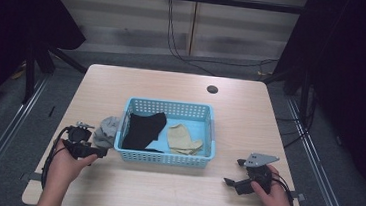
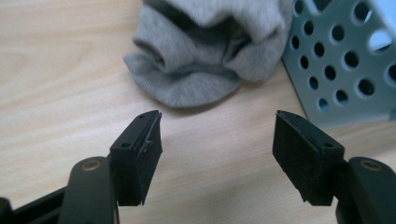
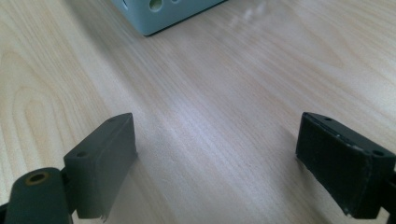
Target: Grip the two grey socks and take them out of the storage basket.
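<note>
1 basket (image 1: 212, 135), 3 socks: grey (image 1: 106, 130), black (image 1: 143, 129), beige (image 1: 183, 139)

Right hand-held gripper (image 3: 217, 163) jaws wide apart over bare wooden table (image 3: 224, 93); blue basket (image 3: 161, 11) corner ahead.

Overall light: even and soft on the table (image 1: 250, 114); dark surroundings at both sides of the high view.
Shadows: faint beneath the grey sock (image 2: 201, 56).
Glare: pale sheen at upper right of the right gripper view.
Focus: jaws slightly soft at bottom edges.
</note>
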The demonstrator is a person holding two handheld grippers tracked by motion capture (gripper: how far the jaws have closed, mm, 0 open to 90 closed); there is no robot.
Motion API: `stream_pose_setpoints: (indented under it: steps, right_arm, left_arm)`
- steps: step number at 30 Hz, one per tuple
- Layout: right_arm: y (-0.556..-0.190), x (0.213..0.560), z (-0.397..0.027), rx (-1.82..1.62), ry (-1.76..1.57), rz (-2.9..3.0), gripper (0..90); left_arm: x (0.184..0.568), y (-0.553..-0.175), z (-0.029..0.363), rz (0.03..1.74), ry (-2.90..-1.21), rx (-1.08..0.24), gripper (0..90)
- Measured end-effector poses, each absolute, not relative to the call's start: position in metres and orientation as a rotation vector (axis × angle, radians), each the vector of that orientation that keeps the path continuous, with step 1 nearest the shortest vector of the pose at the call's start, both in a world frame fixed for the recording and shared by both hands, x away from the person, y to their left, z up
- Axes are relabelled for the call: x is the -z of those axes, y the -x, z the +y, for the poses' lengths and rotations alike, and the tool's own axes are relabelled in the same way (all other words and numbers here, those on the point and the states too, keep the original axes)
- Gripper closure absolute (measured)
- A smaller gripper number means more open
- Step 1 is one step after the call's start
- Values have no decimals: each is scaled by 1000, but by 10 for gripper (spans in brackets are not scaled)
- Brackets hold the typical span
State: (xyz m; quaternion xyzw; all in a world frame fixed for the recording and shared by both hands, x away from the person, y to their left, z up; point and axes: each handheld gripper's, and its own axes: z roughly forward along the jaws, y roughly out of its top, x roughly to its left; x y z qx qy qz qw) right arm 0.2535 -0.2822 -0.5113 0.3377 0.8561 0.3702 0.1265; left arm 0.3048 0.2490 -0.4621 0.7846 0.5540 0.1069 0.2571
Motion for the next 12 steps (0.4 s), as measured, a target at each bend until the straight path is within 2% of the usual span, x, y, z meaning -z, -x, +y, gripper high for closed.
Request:
stream_pose_setpoints:
  steps: [5,7,12]
  right_arm:
    - [-254,511,-282,-1078,-983,2492,118]
    - [-254,511,-282,-1078,-983,2492,117]
    - [-253,511,-282,-1077,-984,2492,117]
  left_arm:
    - [487,-290,249,1447,-2136,-359,293]
    - [492,-284,248,1408,-2138,-434,244]
    - [497,-282,248,1371,-2114,-467,186]
